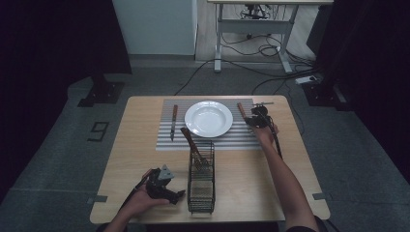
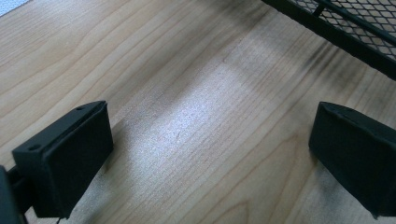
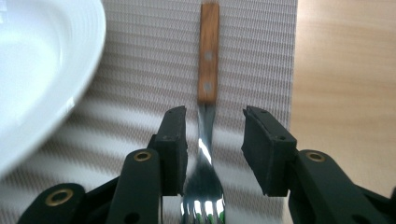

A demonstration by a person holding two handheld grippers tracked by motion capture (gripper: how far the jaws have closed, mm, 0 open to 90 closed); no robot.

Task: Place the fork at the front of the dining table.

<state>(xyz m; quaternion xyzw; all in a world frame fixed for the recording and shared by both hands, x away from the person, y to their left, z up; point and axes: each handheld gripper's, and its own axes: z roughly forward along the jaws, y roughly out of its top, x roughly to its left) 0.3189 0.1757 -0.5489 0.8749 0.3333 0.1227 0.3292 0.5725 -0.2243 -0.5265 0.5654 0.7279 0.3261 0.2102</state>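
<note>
Nearest the high-view camera: person's forearms, coming in from the bottom edge. Left hand-held gripper [image 1: 164, 187] rests low on the desk [image 1: 140, 125] at about 7 o'clock, just beside the black wire basket [image 1: 200, 186]. In the left gripper view its jaws stand wide apart, released, bare wood between them, basket mesh at 1 o'clock.

Desk: light wood. Grey striped placemat [image 1: 167, 142] covers the far half, approx 12 o'clock. White plate [image 1: 209, 118] sits mid-mat. Wire basket stands at 6 o'clock from the plate, a wood-handled utensil [image 1: 191, 142] leaning in it, handle tilted toward 11 o'clock. Knife [image 1: 173, 122] w/ wooden handle lies on the mat at 9 o'clock of the plate, apart from it.

Fork [image 3: 207, 93], wooden handle, lies on the mat at 3 o'clock of the plate, near the mat's right edge. Right hand-held gripper [image 3: 212, 140] sits over it: jaws straddle the metal neck, released; left pad just beside the metal, right pad well clear. Fork flat on the mat, tines toward the gripper body.
</note>
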